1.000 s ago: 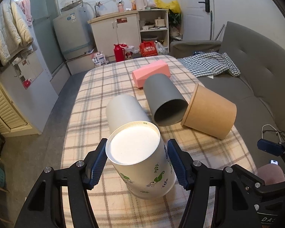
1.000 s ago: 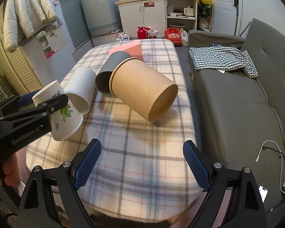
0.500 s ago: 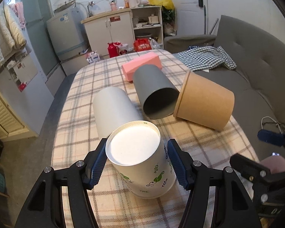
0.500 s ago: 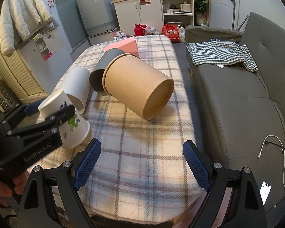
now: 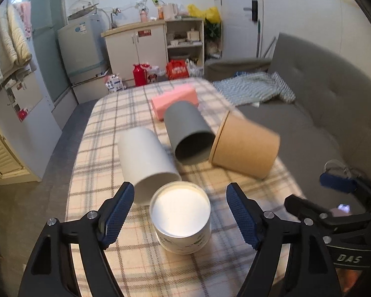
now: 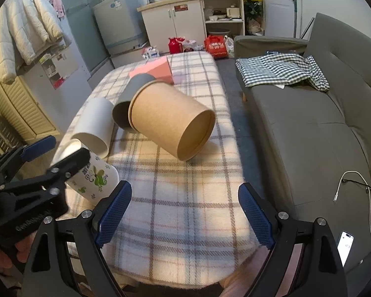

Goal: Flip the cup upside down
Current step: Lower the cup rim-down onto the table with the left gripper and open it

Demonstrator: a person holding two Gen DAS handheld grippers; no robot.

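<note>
A white paper cup with green leaf print stands upside down, base up, on the plaid table near its front edge. My left gripper is open; its blue pads stand apart from the cup on both sides. The cup also shows in the right wrist view, partly hidden by the left gripper's black arm. My right gripper is open and empty above the front of the table.
Three cups lie on their sides behind it: a plain white one, a grey one and a large brown one. A pink box lies farther back. A grey sofa runs along the right.
My left gripper has opened and let go of the leaf-print cup, which now rests upside down on the table. The right gripper has barely moved.
</note>
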